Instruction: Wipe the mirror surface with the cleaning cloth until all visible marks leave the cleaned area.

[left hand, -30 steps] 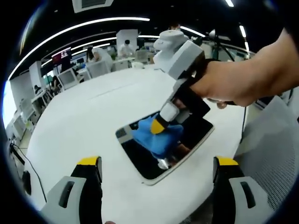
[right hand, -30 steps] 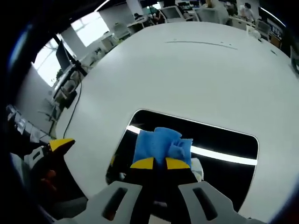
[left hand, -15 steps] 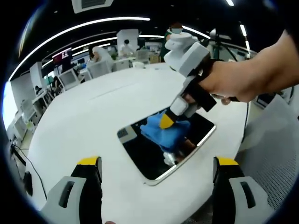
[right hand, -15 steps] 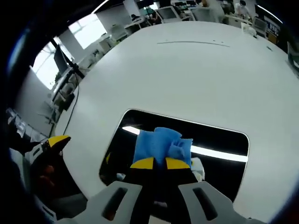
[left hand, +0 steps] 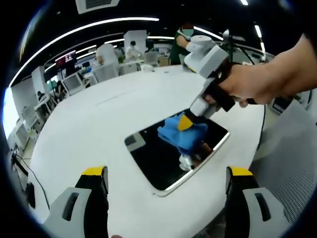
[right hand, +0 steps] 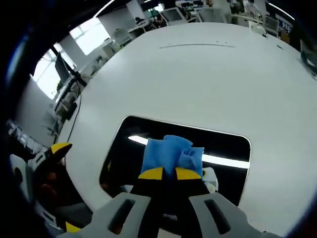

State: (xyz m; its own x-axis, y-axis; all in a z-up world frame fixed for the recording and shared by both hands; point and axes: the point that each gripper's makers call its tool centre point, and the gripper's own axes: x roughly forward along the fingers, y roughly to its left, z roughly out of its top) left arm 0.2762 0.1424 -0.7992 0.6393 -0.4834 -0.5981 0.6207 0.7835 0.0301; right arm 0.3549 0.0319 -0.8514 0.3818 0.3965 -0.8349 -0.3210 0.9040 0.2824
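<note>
Here the right tool (right hand: 165,173) has its yellow-tipped jaws drawn together on a bunched blue cleaning cloth (right hand: 172,152), which sits directly ahead of the jaw tips and is pressed down onto the dark, rounded-rectangle mirror (right hand: 124,148) lying flat on the round white worktop (right hand: 198,84); in the right gripper view the cloth covers the middle of the mirror, nearer its close long edge, with dark glass showing to both sides of it and a bright strip of reflected ceiling light running across the glass behind it; in the left gripper view the same right tool (left hand: 185,122) comes in from the right, held in a person's hand (left hand: 247,84), angled down so that its yellow tip meets the blue cloth (left hand: 181,135) over the far right part of the mirror (left hand: 153,158), near the corner farthest from the camera; the cloth lies under and just beside the tip, its reflection showing in the glass below it; the left tool (left hand: 167,174) stands with its two jaws wide apart at the bottom of its own view, holding nothing, above the worktop (left hand: 99,124) on the near side of the mirror and apart from it; beyond the worktop are office desks with monitors (left hand: 72,82) and seated people in the background, too small to tell in detail.
</note>
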